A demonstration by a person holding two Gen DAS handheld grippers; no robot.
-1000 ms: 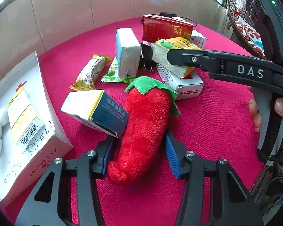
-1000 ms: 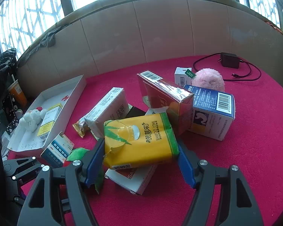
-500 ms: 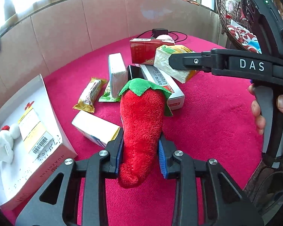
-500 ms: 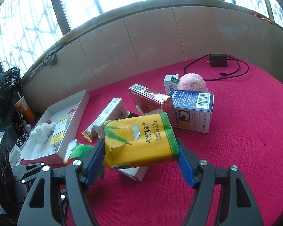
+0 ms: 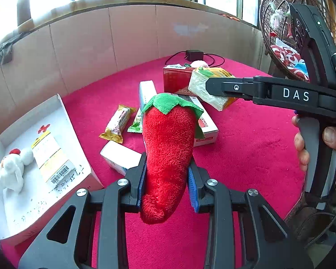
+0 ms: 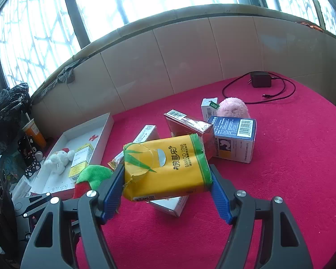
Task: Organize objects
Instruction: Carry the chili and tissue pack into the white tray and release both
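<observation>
The red felt table (image 5: 246,157) carries a shallow white cardboard tray (image 5: 62,121) at its left edge, already holding a small box and a white plush. Since a second ago both loads have come up off the pile: the right gripper (image 6: 165,179) clamps a crinkly yellow tissue pack (image 6: 168,168), and the left gripper (image 5: 165,179), jaws newly closed, squeezes a fuzzy red chili toy (image 5: 168,148) with a green felt cap. Both are probably headed for the tray.
</observation>
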